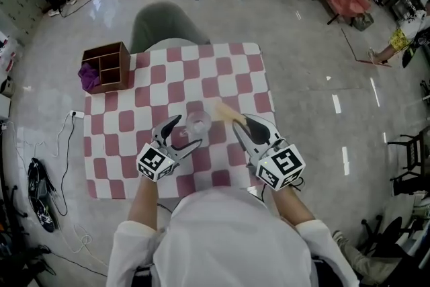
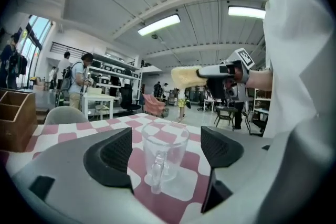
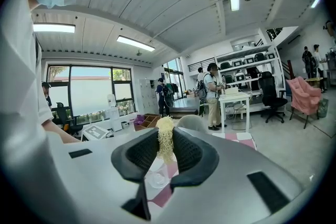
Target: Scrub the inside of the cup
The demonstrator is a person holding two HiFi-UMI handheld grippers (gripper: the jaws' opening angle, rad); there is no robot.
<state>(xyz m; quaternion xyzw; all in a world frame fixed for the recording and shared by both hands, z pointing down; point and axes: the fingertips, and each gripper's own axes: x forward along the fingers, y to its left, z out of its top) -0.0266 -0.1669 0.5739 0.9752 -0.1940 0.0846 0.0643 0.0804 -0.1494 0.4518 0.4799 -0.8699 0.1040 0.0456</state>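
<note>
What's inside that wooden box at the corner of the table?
A purple cloth bunches at the left side of the wooden box. The other sections look bare, though their walls shade the bottoms.

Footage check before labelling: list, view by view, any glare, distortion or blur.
Head view: fisheye curves the room's edges, lamp glare streaks the glossy floor, the clear cup barely shows on the checked cloth. Left gripper view: dark round vignette, blown-out ceiling lamp, cup sharp. Right gripper view: same vignette, yellow scrubber sharp.

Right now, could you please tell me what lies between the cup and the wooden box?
Only bare checkered cloth lies between the cup and the box; the head view shows it.
</note>
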